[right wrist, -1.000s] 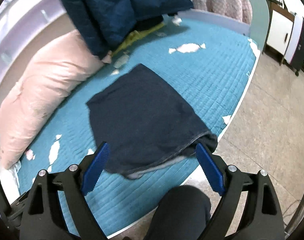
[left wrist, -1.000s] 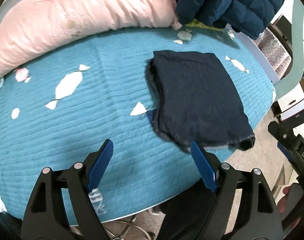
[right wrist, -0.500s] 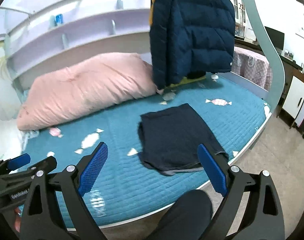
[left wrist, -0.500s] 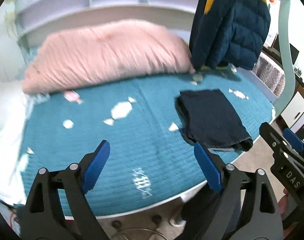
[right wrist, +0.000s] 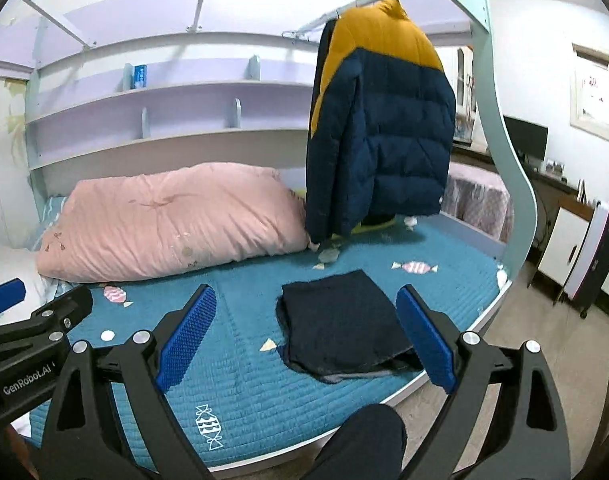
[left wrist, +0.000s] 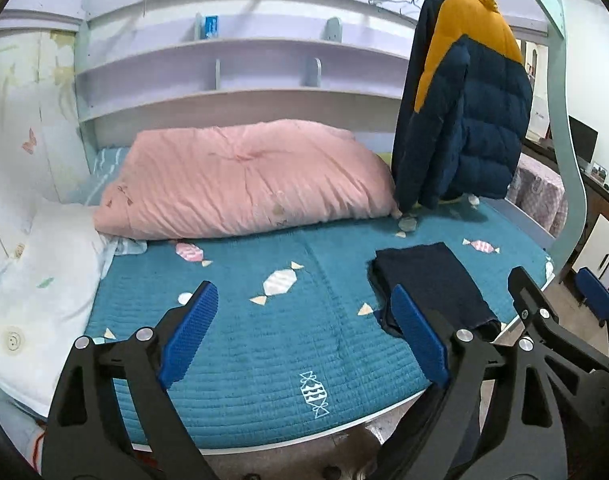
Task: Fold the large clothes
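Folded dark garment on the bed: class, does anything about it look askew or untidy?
Slightly. The folded dark garment lies near the bed's front edge. Its near corner is ragged: lower layers stick out beneath the top fold, so the edges do not line up.

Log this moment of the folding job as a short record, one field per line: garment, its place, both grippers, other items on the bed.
garment: dark folded garment, lying flat, a compact rectangle
place: on the teal quilt, near the bed's front edge
left gripper: open, nothing between the pads, clear of the garment
right gripper: open, holding nothing, off the bed
hanging: navy and yellow puffer jacket above the far end of the bed
bedding: pink duvet bundled behind; white pillow to the left
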Demonstrator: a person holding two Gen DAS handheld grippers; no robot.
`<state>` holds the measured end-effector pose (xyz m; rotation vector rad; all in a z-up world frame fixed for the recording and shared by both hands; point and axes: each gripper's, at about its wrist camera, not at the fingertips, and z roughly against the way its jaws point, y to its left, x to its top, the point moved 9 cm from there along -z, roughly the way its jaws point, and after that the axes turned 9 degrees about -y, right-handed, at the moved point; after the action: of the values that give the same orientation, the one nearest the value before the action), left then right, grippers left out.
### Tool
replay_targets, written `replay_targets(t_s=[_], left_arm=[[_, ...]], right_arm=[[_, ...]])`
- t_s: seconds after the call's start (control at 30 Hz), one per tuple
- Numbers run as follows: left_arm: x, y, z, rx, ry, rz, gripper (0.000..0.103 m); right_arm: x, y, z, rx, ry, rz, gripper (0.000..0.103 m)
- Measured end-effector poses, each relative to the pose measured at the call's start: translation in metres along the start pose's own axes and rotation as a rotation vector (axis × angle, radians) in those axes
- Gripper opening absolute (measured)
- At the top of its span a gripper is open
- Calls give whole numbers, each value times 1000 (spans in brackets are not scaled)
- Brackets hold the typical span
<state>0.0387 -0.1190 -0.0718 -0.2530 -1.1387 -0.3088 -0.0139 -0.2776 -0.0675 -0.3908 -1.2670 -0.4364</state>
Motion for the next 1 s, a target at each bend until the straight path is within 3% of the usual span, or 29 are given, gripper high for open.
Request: replay_targets(t_s=[0.27, 1.0], left_arm=[[7, 4, 13, -13, -25, 6, 89], [3, 13, 13, 14, -12, -15, 89]], right_arm=[[8, 1, 8, -2, -35, 22, 88], [2, 3, 1, 12, 1, 36, 89]])
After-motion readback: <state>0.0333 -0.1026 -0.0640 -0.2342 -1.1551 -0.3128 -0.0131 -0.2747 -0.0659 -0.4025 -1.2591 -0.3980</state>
